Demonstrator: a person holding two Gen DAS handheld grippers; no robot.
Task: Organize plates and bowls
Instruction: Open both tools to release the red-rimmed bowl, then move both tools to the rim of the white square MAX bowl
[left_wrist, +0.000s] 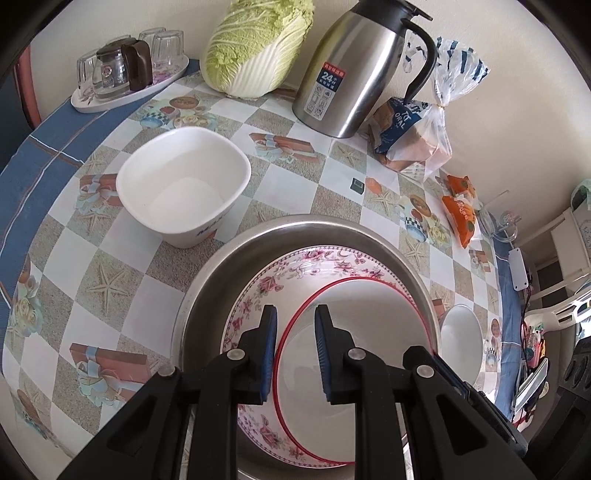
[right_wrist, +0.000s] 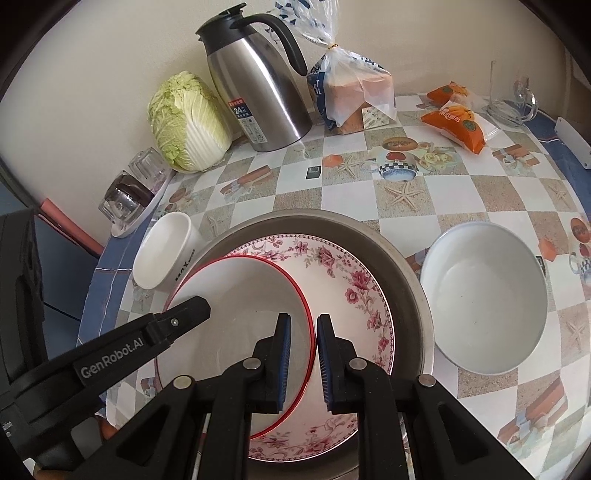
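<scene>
- A wide steel basin (right_wrist: 402, 258) is seen on the tabletop (right_wrist: 461, 206), near its front edge, and a floral-rimmed plate (right_wrist: 354, 280) is held inside it.
- A red-rimmed white bowl (right_wrist: 240, 295) is carried tilted on the floral plate, toward the basin's left side; nothing is seen inside the bowl.
- The right gripper (right_wrist: 303, 363) is set astride the bowl's right rim, one blue pad on the inner face and one on the outer; the jaws are drawn in narrowly, but whether the rim is actually pinched cannot be told.
- The left gripper (left_wrist: 295, 354) is held over the same bowl with its jaws parted by a moderate gap; the red rim runs just beside its left pad (left_wrist: 271, 354), and no firm hold is shown.
- A squarish white bowl (left_wrist: 184, 184) is placed just left of the basin, toward the left edge, and is seen empty.
- A round white bowl (right_wrist: 484, 299) is placed just right of the basin, and is seen empty.
- Along the back edge are ranged a napa cabbage (right_wrist: 188, 122), a steel thermal jug (right_wrist: 258, 85) and a bagged loaf (right_wrist: 354, 96).
- A tray (left_wrist: 110, 101) at the back-left corner is loaded with upturned glasses (left_wrist: 168, 46) and a small glass pot (left_wrist: 122, 66).
</scene>
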